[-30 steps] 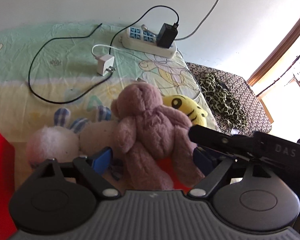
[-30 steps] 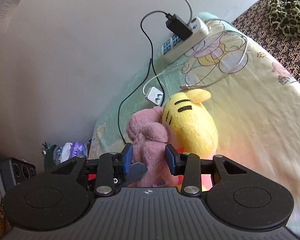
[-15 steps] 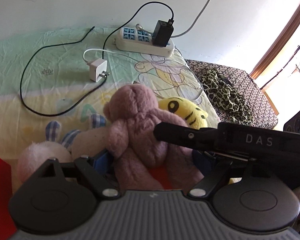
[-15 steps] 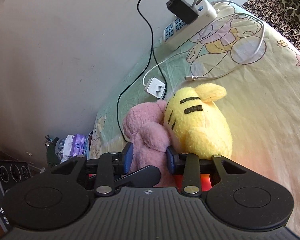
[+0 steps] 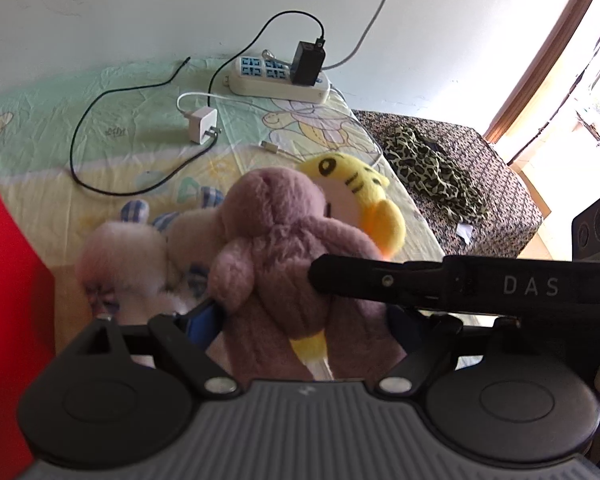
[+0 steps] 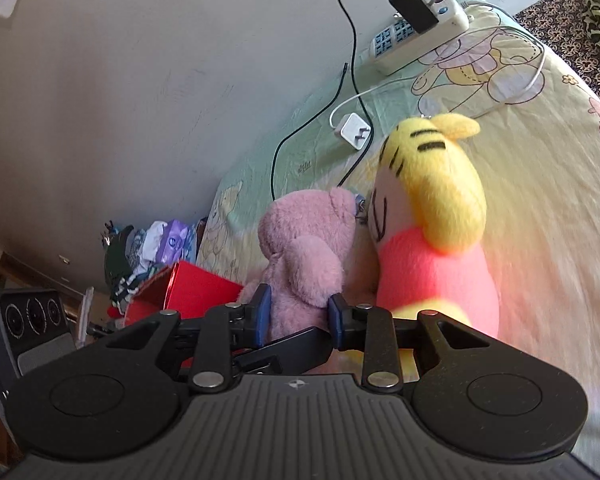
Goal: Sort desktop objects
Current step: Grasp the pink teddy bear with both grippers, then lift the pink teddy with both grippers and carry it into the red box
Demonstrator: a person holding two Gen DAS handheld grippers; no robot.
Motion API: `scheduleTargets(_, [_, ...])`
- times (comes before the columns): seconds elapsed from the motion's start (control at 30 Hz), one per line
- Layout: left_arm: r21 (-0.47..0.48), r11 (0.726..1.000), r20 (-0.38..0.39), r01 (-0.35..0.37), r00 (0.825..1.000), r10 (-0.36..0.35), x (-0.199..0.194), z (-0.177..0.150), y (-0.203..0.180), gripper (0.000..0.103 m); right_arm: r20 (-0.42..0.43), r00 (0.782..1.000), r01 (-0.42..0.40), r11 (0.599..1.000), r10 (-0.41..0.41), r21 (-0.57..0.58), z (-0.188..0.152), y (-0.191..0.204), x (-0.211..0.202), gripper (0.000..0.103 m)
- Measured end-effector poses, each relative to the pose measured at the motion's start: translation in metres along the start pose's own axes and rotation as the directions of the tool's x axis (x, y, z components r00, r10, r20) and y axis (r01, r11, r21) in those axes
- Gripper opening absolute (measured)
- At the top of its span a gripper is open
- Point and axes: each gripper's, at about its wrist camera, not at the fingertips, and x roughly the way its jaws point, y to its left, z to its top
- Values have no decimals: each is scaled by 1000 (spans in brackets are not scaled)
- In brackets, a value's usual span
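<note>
Beside the yellow tiger plush [image 6: 432, 200], both my left hand-held gripper [image 5: 300, 322] and right hand-held gripper [image 6: 298, 318] clamp the pink bear [image 6: 304, 248].

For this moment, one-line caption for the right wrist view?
Right gripper fingers pinch pink teddy bear beside yellow tiger plush on cartoon-print sheet.

Plain white wall [image 5: 180, 12], cartoon-print sheet [image 5: 40, 120], patterned dark cover [image 5: 500, 184], bright window light at right
</note>
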Motion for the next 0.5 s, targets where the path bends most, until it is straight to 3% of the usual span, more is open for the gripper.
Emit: scheduleTargets(0.5, [48, 999, -100, 6, 995, -1, -35, -51, 6, 85, -39, 998, 47, 999, -46, 13, -62, 22, -5, 32])
